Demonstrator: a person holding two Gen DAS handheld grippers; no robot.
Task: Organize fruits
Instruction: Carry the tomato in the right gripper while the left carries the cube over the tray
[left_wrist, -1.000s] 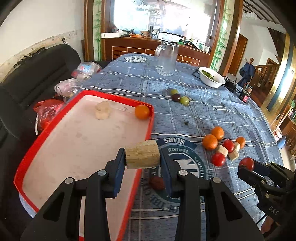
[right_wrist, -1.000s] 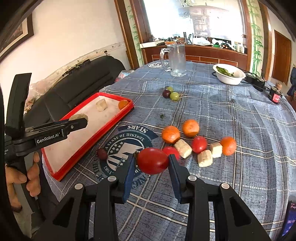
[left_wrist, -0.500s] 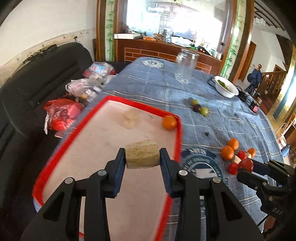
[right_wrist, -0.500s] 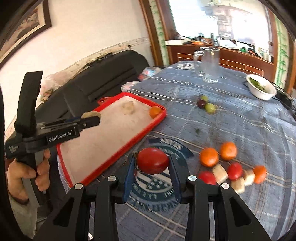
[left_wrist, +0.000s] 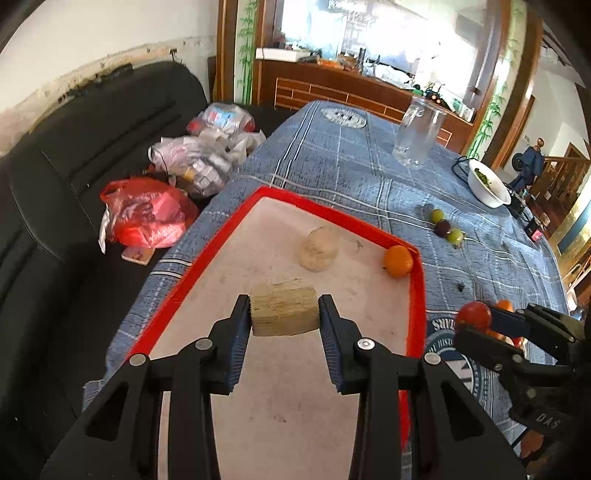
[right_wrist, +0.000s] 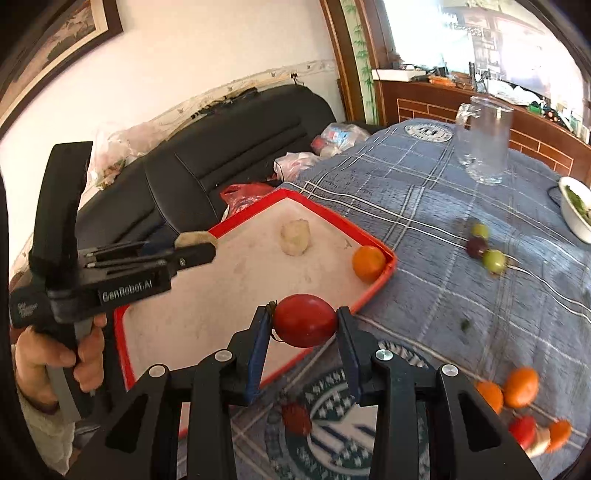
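Left gripper (left_wrist: 284, 314) clamps a pale fruit chunk (left_wrist: 284, 309) above the red tray (left_wrist: 415, 280); right gripper (right_wrist: 303, 322) grips a tomato (right_wrist: 304, 319) at the tray's edge; beyond the jaws an orange (left_wrist: 398, 260) and another chunk (left_wrist: 318, 249) lie inside; several fruits remain on the cloth.

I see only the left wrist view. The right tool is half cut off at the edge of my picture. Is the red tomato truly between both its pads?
Observer: Yes. The right wrist view shows the right tool with one pad pressed on each end of the tomato.
Operator: What lies on the cloth near it?
Observer: A small dark red fruit lies on the printed emblem of the tablecloth, outside the red tray.
Operator: What carries my left tool with the pale block?
Observer: A bare hand grips its handle from below.
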